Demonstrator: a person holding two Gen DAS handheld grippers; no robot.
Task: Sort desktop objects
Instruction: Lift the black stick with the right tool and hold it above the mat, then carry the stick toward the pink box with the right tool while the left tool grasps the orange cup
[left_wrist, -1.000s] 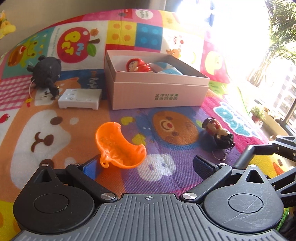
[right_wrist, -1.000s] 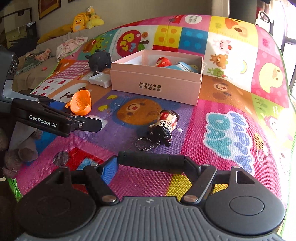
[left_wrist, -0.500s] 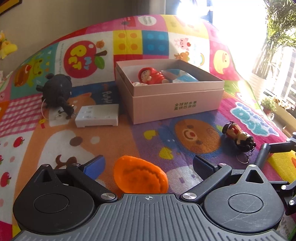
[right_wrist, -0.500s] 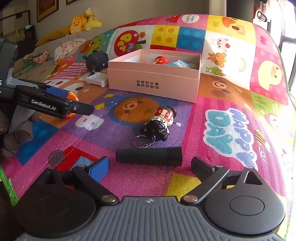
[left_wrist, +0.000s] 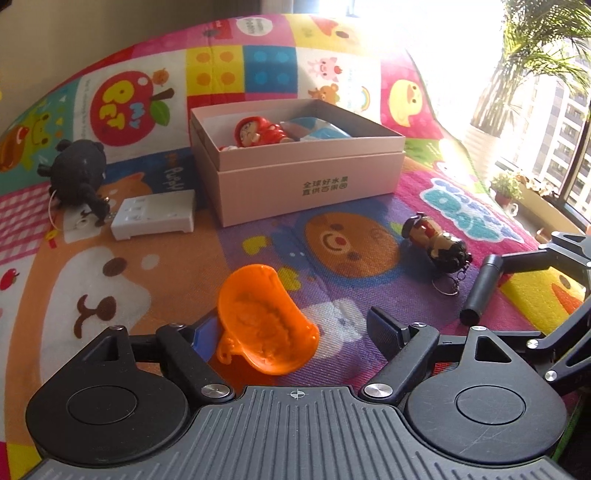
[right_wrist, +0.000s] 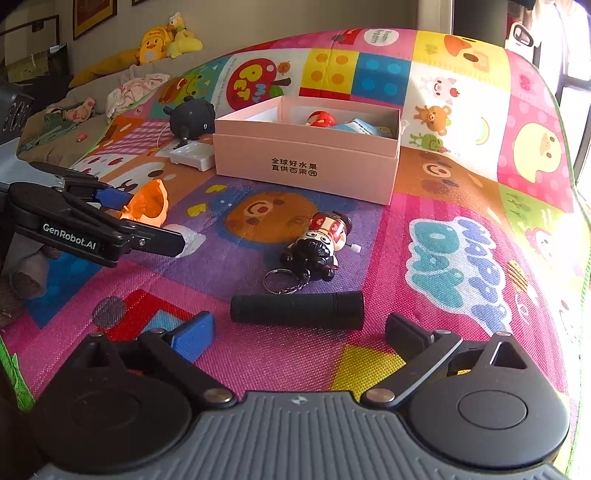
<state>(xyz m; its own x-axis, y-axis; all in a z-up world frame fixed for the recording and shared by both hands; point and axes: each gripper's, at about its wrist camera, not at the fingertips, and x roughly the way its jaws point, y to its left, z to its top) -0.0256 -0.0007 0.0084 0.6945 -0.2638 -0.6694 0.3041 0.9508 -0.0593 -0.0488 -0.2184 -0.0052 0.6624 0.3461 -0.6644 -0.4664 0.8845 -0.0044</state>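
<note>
An orange plastic scoop (left_wrist: 266, 321) lies on the play mat between the fingers of my left gripper (left_wrist: 293, 326). The jaws are closing; the blue left pad (left_wrist: 205, 328) is at the scoop's edge and the right pad stands apart from it. From the right wrist view, the left gripper (right_wrist: 147, 218) flanks the scoop (right_wrist: 147, 203). A black cylinder (right_wrist: 297, 306) lies crosswise on the mat just ahead of my right gripper (right_wrist: 299, 330). Its jaws are opening and touch nothing. A keychain doll (right_wrist: 321, 243) lies just beyond the cylinder.
An open pink box (left_wrist: 306, 184) sits mid-mat with a red doll (left_wrist: 258, 133) and a blue item inside. Left of it are a white plastic block (left_wrist: 155, 218) and a black plush toy (left_wrist: 77, 173). A window is at the right.
My right gripper let go of the black cylinder, which now lies on the mat, and its jaws widened. My left gripper's jaws narrowed around the orange scoop, whose hollow side now faces up.
</note>
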